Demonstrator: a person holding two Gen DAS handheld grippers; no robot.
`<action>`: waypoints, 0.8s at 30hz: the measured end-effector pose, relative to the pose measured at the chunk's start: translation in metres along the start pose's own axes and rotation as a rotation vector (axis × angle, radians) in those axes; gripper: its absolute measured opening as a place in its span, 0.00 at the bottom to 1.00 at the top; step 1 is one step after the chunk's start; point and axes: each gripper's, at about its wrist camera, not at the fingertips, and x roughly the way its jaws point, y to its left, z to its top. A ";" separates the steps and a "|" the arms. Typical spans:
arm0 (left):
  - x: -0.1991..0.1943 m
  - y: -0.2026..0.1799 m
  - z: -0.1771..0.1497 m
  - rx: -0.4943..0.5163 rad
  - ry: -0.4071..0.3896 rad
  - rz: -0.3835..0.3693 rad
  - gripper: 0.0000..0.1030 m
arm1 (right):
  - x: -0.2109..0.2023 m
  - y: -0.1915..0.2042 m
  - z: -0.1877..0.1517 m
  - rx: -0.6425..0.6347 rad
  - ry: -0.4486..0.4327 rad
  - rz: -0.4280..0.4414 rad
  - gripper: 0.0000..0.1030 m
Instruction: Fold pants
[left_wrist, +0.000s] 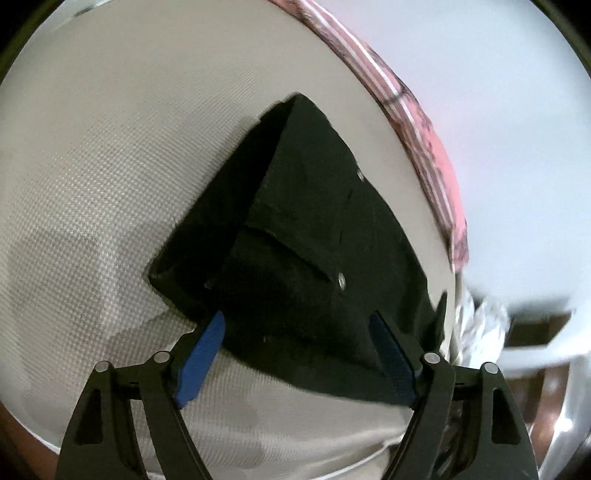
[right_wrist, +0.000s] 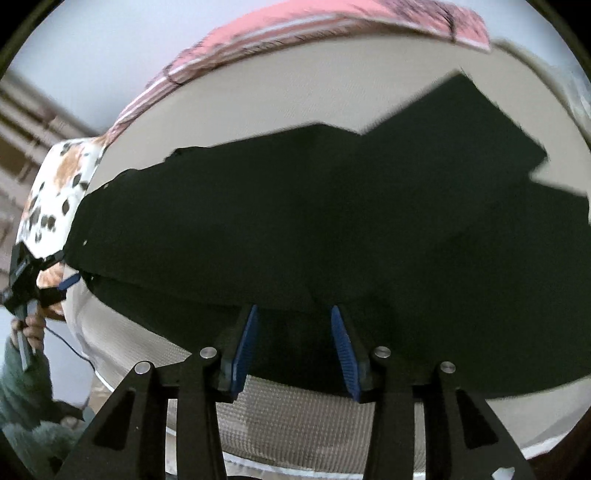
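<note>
In the left wrist view, the left gripper (left_wrist: 299, 354), black-framed with blue ribbed pads, points down at the waist end of the black fabric pants (left_wrist: 325, 236), which lie on a pale woven bed cover (left_wrist: 92, 192). Its jaws stand wide apart, straddling the near edge of the cloth without pressing it; nothing is gripped. The pants spread from 6 o'clock up toward 12, a folded layer rising to a point near the centre, with metal rivets (left_wrist: 341, 281) marking a pocket. That flat spread probably leaves the edges free for a fold. A pink patterned blanket (left_wrist: 424, 125) curves along the bed's far edge from 12 round to 3 o'clock.

In the right wrist view, the right gripper (right_wrist: 293, 345), of the same make, hangs over the near edge of the pants (right_wrist: 332, 221), which fill the frame from 9 to 3 o'clock. Its jaws are partly parted, with dark cloth lying beneath and between the pads, though not squeezed as far as can be seen; it looks free of the fabric. At 9 o'clock the left gripper (right_wrist: 68, 282) sits at the garment's end, held by a hand (right_wrist: 31, 330) in a grey-green sleeve (right_wrist: 22, 384), beside a white spotted cloth (right_wrist: 55, 199). One tool at each stretch of the edge suits lifting the cloth evenly.
</note>
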 end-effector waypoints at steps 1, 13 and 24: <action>0.000 0.003 0.003 -0.024 -0.011 -0.006 0.67 | 0.001 -0.004 -0.001 0.025 0.007 0.005 0.39; -0.002 -0.011 0.020 0.020 -0.055 0.013 0.25 | 0.019 -0.056 0.001 0.308 0.020 0.036 0.40; 0.005 -0.018 0.032 0.098 -0.058 0.062 0.24 | 0.017 -0.061 -0.001 0.386 -0.095 0.071 0.26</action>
